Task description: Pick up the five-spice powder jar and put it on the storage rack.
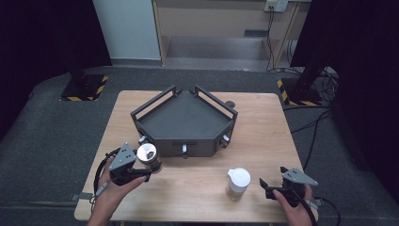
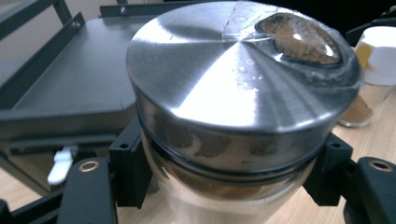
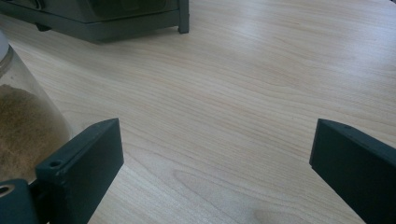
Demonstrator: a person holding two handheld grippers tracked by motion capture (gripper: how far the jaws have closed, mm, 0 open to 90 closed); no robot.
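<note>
Left gripper (image 1: pixel 141 175) clamped on round steel-lidded glass spice jar (image 1: pixel 149 156), held just in front of dark grey angled metal tray (image 1: pixel 183 117). Right gripper (image 1: pixel 269 187) jaws apart, near white-capped jar (image 1: pixel 237 182). Light wooden table (image 1: pixel 263 141), grey carpet floor (image 1: pixel 42 141).

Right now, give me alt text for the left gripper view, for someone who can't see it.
A steel-lidded jar of brown powder sits clamped between the left hand-held gripper's black jaws. Behind it lie a dark grey tray and a white-capped jar on the wooden table.
</note>
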